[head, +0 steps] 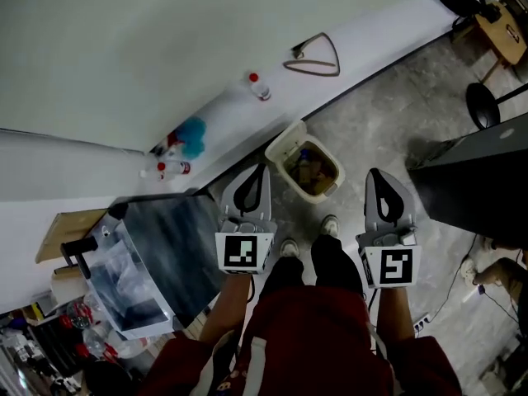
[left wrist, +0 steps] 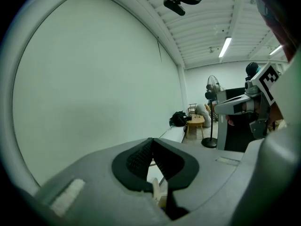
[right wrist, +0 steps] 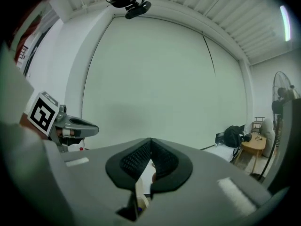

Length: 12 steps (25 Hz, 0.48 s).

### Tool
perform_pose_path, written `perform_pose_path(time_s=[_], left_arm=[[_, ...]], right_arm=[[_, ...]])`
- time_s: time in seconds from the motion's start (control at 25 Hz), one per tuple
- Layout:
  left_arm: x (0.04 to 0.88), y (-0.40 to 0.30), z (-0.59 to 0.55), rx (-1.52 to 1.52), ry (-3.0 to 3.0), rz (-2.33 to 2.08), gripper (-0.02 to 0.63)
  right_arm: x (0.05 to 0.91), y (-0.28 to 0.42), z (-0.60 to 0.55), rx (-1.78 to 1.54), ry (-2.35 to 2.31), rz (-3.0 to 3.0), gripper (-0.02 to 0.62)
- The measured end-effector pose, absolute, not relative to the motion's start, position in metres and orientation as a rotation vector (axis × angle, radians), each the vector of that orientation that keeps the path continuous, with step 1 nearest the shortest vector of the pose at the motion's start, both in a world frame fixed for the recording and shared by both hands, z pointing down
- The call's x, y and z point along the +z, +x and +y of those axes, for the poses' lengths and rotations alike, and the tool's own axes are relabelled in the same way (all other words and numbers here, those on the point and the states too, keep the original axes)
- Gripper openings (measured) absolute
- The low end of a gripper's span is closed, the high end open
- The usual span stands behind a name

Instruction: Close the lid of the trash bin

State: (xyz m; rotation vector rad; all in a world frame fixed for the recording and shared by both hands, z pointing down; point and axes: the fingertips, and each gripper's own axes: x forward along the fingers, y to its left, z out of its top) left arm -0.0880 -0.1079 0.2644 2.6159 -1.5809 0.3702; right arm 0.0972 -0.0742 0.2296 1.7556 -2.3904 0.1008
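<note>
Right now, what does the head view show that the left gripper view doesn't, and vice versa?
Head view only: the trash bin with its top open and rubbish inside, the hanger and bottle on the white ledge, and the person's shoes.
Left gripper view only: the ceiling strip lights.
Both: the left gripper with its jaws together and empty, the right gripper, the fan and the small wooden table.

Two grippers: left gripper (head: 255, 180) and right gripper (head: 379, 184). One bin (head: 285, 148), just ahead, between them. Two bottles: near bottle (head: 173, 169) to the left gripper's left, far bottle (head: 259, 87) well ahead of it. One hanger (head: 313, 58), farther ahead. Two shoes between the grippers: left shoe (head: 289, 247), right shoe (head: 329, 224). One fan (head: 483, 106), ahead-right of the right gripper.
</note>
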Motion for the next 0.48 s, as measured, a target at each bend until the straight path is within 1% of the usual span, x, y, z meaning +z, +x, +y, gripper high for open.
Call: perform_pose_path(time_s=[0.2, 0.48], left_arm=[[0.309, -0.091, -0.118, 0.483, 2.522, -1.641, -0.002], [0.366, -0.087, -0.126, 0.593, 2.459, -1.619, -0.002]], right_arm=[[0.257, 0.089, -0.096, 0.169, 1.605, -2.47, 0.0], [0.31, 0.072, -0.099, 0.266, 1.435, -2.481, 0.0]])
